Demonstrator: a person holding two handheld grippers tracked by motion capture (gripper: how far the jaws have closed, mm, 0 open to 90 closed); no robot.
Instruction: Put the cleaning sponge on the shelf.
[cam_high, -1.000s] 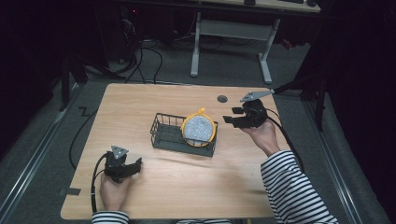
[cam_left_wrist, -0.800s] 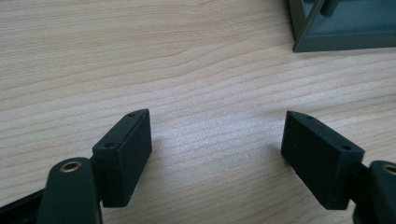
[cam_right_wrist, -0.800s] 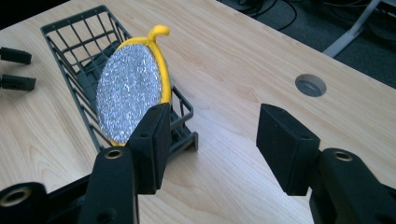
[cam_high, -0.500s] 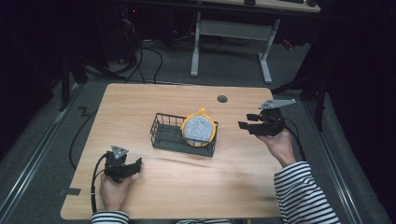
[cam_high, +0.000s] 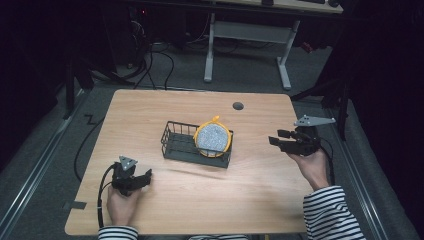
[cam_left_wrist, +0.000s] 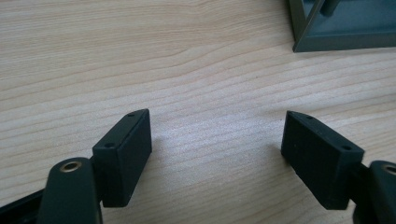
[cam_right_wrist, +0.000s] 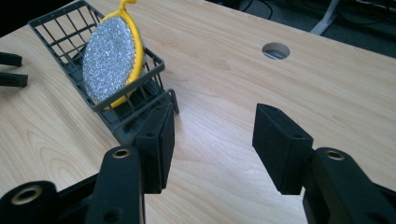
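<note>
Tools both released, nothing gripped: left tool (cam_high: 141, 178) near-left on tabletop (cam_high: 250, 190), right tool (cam_high: 280, 138) right of wire basket (cam_high: 176, 146) holding yellow-rimmed scrubber (cam_high: 212, 138).

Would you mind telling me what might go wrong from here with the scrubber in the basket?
1. The round silver scouring pad with yellow rim leans tilted against the end of the dark wire basket, rising above its rim; a nudge could tip it out.
2. The open right gripper sits beside that end, so a sideways move may knock the light-looking basket across the wooden table.
</note>
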